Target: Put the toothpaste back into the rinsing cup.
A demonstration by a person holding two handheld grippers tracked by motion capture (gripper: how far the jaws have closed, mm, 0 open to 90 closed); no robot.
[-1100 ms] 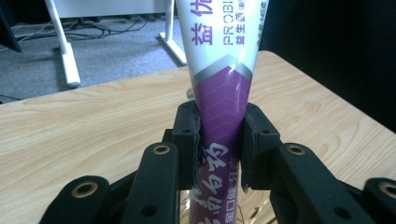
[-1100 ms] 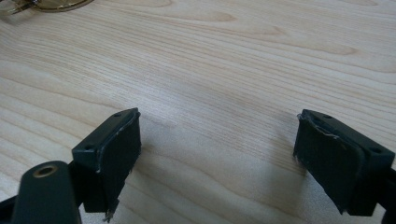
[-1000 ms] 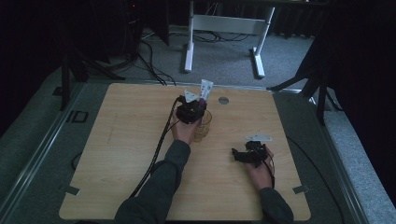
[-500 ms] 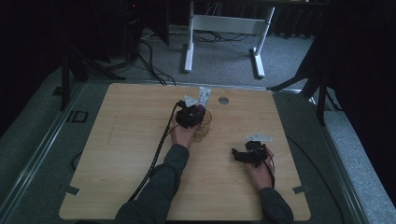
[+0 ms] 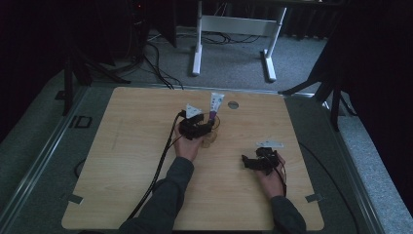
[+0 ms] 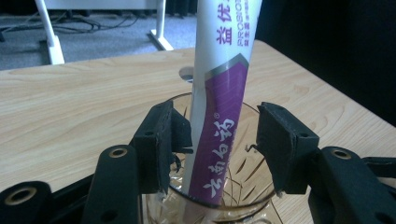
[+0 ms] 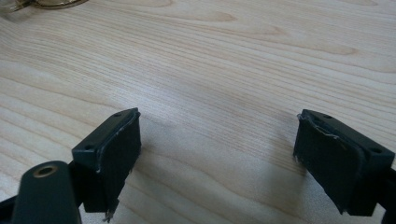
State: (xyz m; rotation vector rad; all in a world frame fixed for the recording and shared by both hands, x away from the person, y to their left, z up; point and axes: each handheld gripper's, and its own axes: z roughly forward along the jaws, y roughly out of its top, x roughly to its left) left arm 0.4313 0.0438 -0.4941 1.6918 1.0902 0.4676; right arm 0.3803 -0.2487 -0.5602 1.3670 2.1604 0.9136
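In the centre of the left gripper view, a white and purple toothpaste tube [image 6: 219,102] stands tilted inside a clear cut-glass tumbler [image 6: 243,186], its lower end down in the glass and its upper part leaning out past the top of the frame. The left gripper [image 6: 223,140] straddles the tube with its jaws parted: the left pad looks close against the tube's side, while a clear gap shows between the tube and the right pad, so nothing is clamped.

In the high view the tube [image 5: 215,106] and tumbler [image 5: 211,132] sit a little above the middle of the light wooden table [image 5: 122,161], just beside the person's left hand [image 5: 186,146]. The right gripper [image 5: 258,161] rests toward the lower right of the table, well apart from the glass; its own view shows its jaws spread wide over bare wood, holding nothing.

The main risk, as I judge it, is the glass. The jaws reach down around the rim, so pulling away sideways or closing off-centre could catch the rim or lever the leaning tube and tip the tumbler. The tube's slant may also let it slide round the rim once left alone.
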